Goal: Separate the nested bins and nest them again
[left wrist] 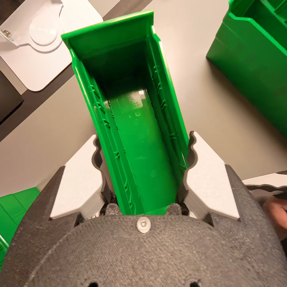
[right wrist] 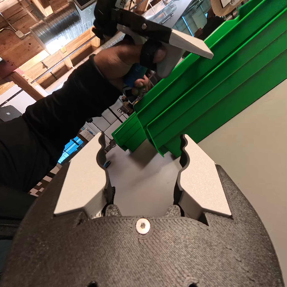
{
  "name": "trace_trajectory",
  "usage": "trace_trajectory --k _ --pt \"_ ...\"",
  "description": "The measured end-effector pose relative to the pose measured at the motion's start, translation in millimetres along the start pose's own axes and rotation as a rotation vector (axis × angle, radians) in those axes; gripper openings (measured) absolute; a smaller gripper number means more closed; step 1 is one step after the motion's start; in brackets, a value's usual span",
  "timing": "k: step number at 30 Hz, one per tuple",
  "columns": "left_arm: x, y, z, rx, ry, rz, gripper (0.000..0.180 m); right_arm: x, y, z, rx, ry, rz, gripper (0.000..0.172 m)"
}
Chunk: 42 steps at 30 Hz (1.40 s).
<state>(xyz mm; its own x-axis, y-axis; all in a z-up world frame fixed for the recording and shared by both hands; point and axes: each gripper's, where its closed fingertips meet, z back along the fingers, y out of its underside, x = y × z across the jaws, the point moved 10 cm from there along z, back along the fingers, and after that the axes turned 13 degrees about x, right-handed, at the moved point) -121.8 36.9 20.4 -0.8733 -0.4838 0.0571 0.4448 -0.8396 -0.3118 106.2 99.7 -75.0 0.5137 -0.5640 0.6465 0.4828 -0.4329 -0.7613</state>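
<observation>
Green bin [left wrist: 136, 139]: lies lengthwise between the left gripper's [left wrist: 142, 149] jaws, open side to the camera, far end pointing away over the table [left wrist: 38, 139]. Jaws set wide across the bin's width; right pad [left wrist: 191, 149] sits against the bin's side wall. Left pad [left wrist: 97, 152] sits at the opposite wall; contact there is less clear. Judged: bin is gripped, not merely standing between the pads.

Remaining bins [right wrist: 201, 108]: at least 2–3 green bins, nested, rims stepped, resting on the table. In the left wrist view, part of a bin stack [left wrist: 248, 62] shows top right, well apart from the held bin. Another green piece [left wrist: 15, 206] shows bottom left; identity unclear.

Right gripper [right wrist: 142, 149]: jaws wide, nothing between them, only bare table. It points toward the near end of the nested stack, near but not touching.

Progress (judged):
- One bin is out of the stack, so separation is under way.
- Stack is partly nested; more separating appears left.
- Re-nesting not yet done.

Background: white plate [left wrist: 38, 46] at the table edge; person's sleeve [right wrist: 62, 116] beside the left gripper.
</observation>
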Motion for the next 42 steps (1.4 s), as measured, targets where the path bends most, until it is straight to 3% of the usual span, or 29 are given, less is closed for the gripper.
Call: trace_trajectory --k 8,15,25,36,42 --pt "-2 -5 16 0.007 -0.156 -0.086 0.114 0 0 0 -0.002 -0.001 0.001 0.098" --pt "-1 1 0 0.116 -0.128 -0.073 0.126 0 0 1 -0.004 -0.003 0.002 0.097" --pt "5 2 -6 0.152 -0.068 -0.033 0.127 0 0 1 -0.005 -0.009 0.000 0.097" --pt "5 2 -3 0.116 -0.103 -0.072 0.105 0 0 1 -0.005 -0.012 -0.005 0.097" --pt "7 2 0 0.105 -0.088 -0.064 0.103 0 0 1 -0.007 -0.013 -0.006 0.097"
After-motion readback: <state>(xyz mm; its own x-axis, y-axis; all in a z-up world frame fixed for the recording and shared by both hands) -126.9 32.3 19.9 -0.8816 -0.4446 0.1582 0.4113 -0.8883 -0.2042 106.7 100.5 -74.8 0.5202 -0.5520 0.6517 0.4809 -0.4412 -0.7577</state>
